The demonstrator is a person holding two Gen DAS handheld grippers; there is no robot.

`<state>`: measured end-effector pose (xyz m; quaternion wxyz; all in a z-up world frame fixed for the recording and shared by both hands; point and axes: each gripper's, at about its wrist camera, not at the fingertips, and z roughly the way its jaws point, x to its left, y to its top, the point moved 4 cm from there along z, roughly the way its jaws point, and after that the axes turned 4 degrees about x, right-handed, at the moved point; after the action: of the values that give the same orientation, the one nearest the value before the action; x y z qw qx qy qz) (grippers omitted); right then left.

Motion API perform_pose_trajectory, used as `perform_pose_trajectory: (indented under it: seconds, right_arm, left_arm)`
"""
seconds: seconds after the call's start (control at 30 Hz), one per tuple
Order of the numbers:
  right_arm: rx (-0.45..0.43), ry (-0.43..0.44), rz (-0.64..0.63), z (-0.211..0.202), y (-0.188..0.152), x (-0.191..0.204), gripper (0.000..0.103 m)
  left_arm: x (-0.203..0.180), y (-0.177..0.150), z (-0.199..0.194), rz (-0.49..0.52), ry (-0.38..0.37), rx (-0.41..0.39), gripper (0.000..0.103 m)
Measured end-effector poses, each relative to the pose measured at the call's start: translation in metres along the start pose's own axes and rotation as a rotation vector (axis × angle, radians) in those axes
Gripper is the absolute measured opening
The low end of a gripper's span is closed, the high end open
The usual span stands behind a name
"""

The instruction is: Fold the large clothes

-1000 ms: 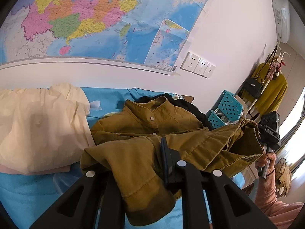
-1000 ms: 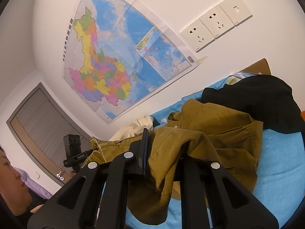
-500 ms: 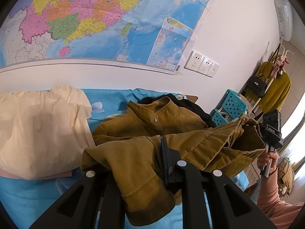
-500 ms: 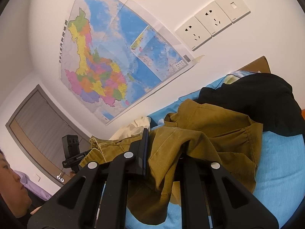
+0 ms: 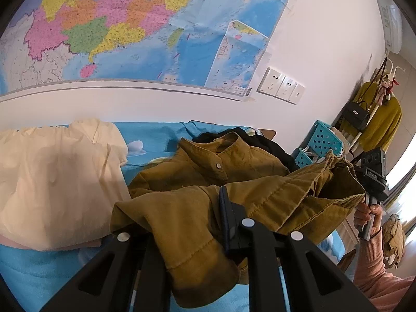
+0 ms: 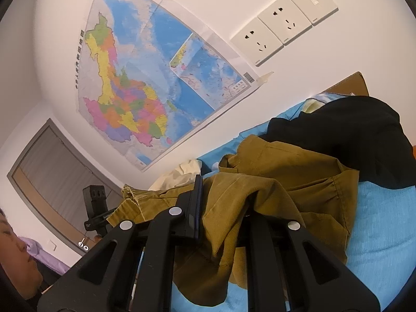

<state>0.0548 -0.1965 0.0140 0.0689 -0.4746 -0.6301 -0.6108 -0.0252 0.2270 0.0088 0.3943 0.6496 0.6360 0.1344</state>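
A mustard-brown corduroy shirt (image 5: pixel 208 176) with a stand collar and white buttons lies bunched on the blue bed cover (image 5: pixel 150 135). My left gripper (image 5: pixel 192 223) is shut on a fold of its hem, which drapes over the fingers. My right gripper (image 6: pixel 223 208) is shut on another part of the same shirt (image 6: pixel 293 171), held up off the bed. The cloth stretches between both grippers. The right gripper's body also shows at the right of the left wrist view (image 5: pixel 371 179), and the left gripper's body shows in the right wrist view (image 6: pixel 95 208).
A cream garment (image 5: pixel 52 182) lies at the left on the bed. A black garment (image 6: pixel 351 140) lies behind the shirt. A wall with a map (image 5: pixel 130 26) and sockets (image 5: pixel 280 85) backs the bed. A teal basket (image 5: pixel 319 143) and a coat rack (image 5: pixel 377 119) stand at the right.
Both grippers have risen slightly with the shirt hem still held; the collar and the wall sockets have shifted a little in view. The grips have not changed.
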Motion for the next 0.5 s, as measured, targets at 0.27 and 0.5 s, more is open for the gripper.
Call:
perform_pose_trajectory:
  seconds: [0.27,0.5]
  right_arm:
    - [0.012,-0.014,0.010,0.010,0.008,-0.005,0.011]
    - [0.027,-0.027,0.030,0.025,0.018,-0.017,0.011]
  left_arm:
    - [0.011,0.004,0.012,-0.029,0.003,0.017,0.013]
    - [0.022,0.011,0.027,-0.055,0.015,0.038,0.013]
